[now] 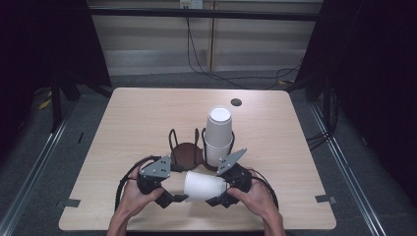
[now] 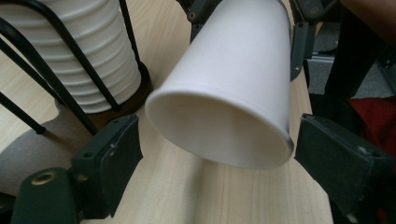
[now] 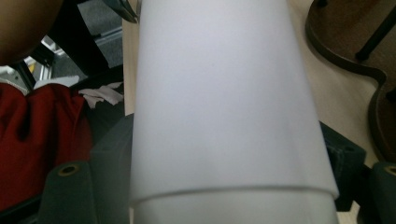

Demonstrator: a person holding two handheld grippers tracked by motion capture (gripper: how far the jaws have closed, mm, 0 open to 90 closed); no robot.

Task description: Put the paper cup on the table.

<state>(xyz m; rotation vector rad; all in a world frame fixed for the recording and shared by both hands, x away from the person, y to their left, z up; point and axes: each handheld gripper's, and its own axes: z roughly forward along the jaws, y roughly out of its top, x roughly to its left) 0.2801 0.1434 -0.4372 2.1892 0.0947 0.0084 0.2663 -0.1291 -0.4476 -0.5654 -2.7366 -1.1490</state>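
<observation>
A white paper cup (image 1: 204, 186) lies on its side above the table's front middle, mouth to the left. My right gripper (image 1: 221, 186) is shut on its narrow end, and its jaws flank the cup (image 3: 219, 102) closely. My left gripper (image 1: 178, 184) is open, with a jaw on either side of the cup's rim (image 2: 219, 135) and small gaps showing. Just behind stands a black wire cup holder (image 1: 187, 153) on a brown base. Its left bay is empty, and its right bay holds a stack of white cups (image 1: 218, 132).
The light wooden table (image 1: 147, 113) has a dark round hole (image 1: 236, 102) near its far edge. Its front edge lies just under the person's hands. Cables run over the floor behind. Red cloth (image 3: 42, 140) shows below the table edge.
</observation>
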